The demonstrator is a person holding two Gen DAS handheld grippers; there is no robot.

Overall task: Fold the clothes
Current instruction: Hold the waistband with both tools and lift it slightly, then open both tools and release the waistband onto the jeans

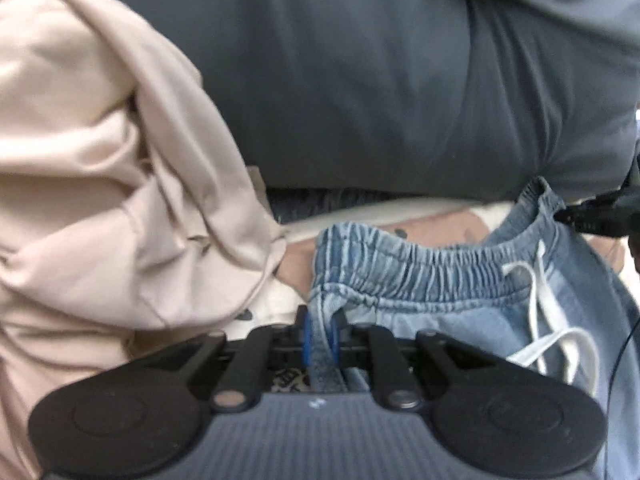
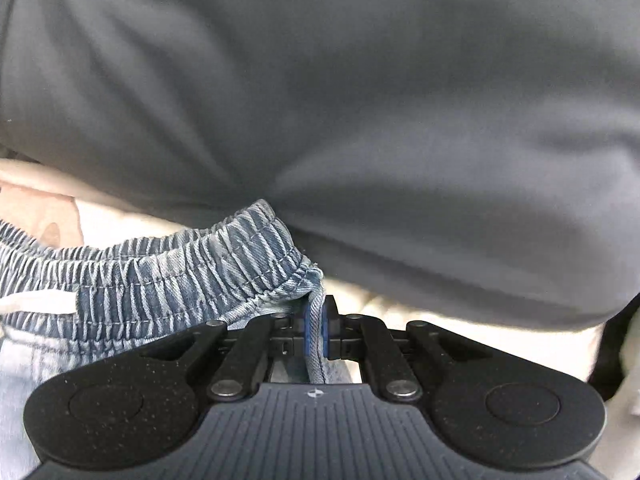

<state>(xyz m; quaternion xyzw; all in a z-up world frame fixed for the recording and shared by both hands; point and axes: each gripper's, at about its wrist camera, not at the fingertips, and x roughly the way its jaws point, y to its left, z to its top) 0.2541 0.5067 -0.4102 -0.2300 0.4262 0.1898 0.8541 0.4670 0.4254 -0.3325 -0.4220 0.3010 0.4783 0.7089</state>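
Light blue denim shorts (image 1: 432,276) with an elastic waistband and a white drawstring (image 1: 540,304) hang stretched between both grippers. My left gripper (image 1: 320,332) is shut on the left corner of the waistband, denim pinched between its blue pads. In the right wrist view the shorts (image 2: 168,280) run off to the left, and my right gripper (image 2: 316,328) is shut on the waistband's right corner. The right gripper's black tip (image 1: 596,212) shows at the right edge of the left wrist view, at the far end of the waistband.
A person's dark grey shirt (image 1: 380,80) fills the background close behind the shorts, and it also covers most of the right wrist view (image 2: 340,120). A crumpled beige garment (image 1: 104,184) lies at left. A pale patterned sheet (image 1: 432,224) lies beneath.
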